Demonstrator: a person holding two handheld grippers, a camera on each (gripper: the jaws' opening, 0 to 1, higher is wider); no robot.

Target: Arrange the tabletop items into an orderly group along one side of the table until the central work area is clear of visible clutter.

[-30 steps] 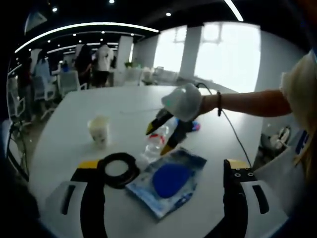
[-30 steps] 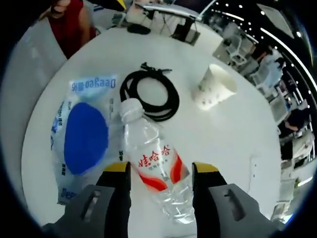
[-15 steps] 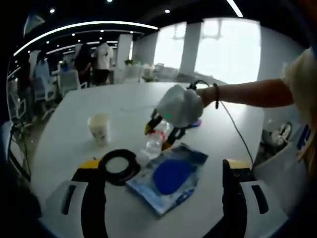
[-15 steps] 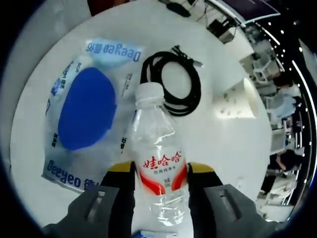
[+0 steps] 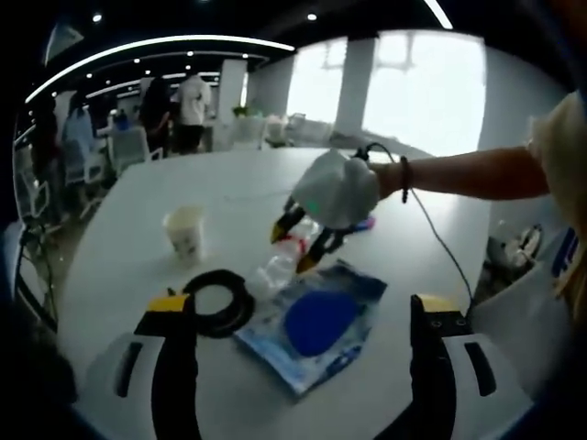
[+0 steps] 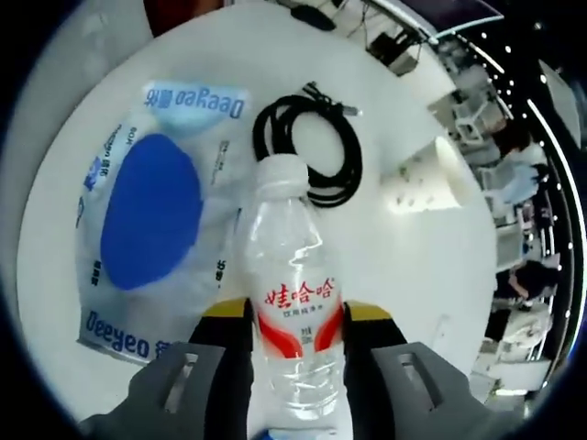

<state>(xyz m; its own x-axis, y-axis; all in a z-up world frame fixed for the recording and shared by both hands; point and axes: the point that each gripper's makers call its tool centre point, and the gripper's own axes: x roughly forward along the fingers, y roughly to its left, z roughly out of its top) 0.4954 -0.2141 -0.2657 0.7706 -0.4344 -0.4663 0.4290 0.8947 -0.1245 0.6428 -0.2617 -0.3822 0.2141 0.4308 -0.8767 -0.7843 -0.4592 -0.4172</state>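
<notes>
A clear water bottle (image 6: 289, 302) with a white cap and a red label sits between the right gripper's (image 6: 295, 316) yellow-tipped jaws, which are shut on its body. In the left gripper view the same gripper (image 5: 301, 246), held by a white-gloved hand (image 5: 335, 188), grips the bottle (image 5: 278, 264) low over the white table (image 5: 119, 275). Beside it lie a blue-and-white pouch (image 5: 316, 321) (image 6: 151, 220), a coiled black cable (image 5: 218, 302) (image 6: 307, 151) and a white paper cup (image 5: 183, 234) (image 6: 426, 174). My left gripper (image 5: 300, 307) stands open near the table's front, nothing between its jaws.
A small blue and pink item (image 5: 364, 225) lies behind the gloved hand. A thin cord (image 5: 431, 247) trails across the table's right side. A dark object (image 6: 316, 14) sits at the table's edge. People (image 5: 188, 110) and office chairs (image 5: 128, 151) stand beyond the table.
The right gripper's jaws, wide apart around the bottle a second ago, have shut on it. The bottle has turned to point along the jaws. My left gripper has stayed put.
</notes>
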